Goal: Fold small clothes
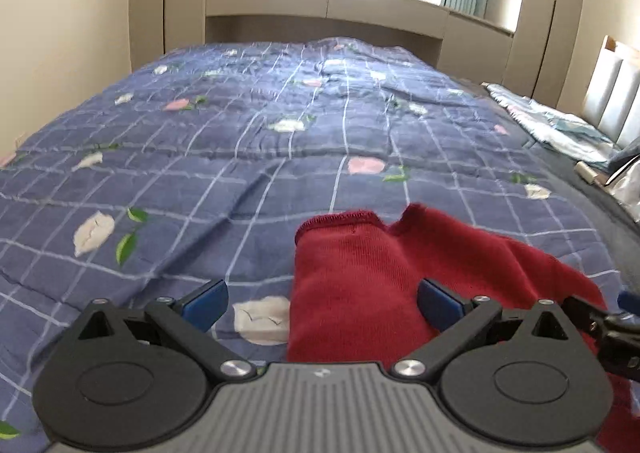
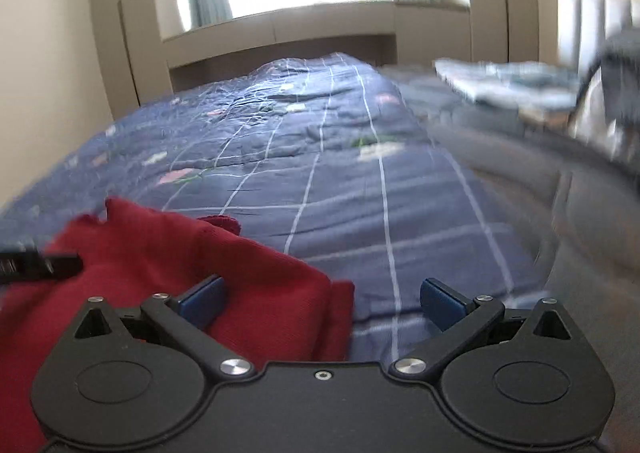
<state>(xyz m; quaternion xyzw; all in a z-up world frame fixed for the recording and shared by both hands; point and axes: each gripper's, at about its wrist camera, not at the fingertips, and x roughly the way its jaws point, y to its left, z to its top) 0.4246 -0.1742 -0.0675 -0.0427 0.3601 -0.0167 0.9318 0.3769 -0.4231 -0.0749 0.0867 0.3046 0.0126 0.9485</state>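
Note:
A small dark red knitted garment (image 1: 360, 273) lies on the blue checked quilt (image 1: 240, 157), folded over with a hemmed edge at its far end. My left gripper (image 1: 322, 303) hovers over the garment's left edge, jaws wide apart, nothing pressed between the blue pads (image 1: 206, 303). In the right wrist view the same red garment (image 2: 192, 265) fills the lower left. My right gripper (image 2: 322, 303) stands open above the garment's right edge, its left pad (image 2: 202, 301) over the cloth and the right pad over the quilt (image 2: 360, 193). The left gripper's tip (image 2: 44, 265) shows at the left edge.
The bed runs away to a beige headboard shelf (image 1: 320, 5) under a bright window. A folded patterned blanket (image 1: 560, 125) and a padded panel (image 1: 612, 97) lie at the right. A grey sheet (image 2: 540, 181) borders the quilt on the right.

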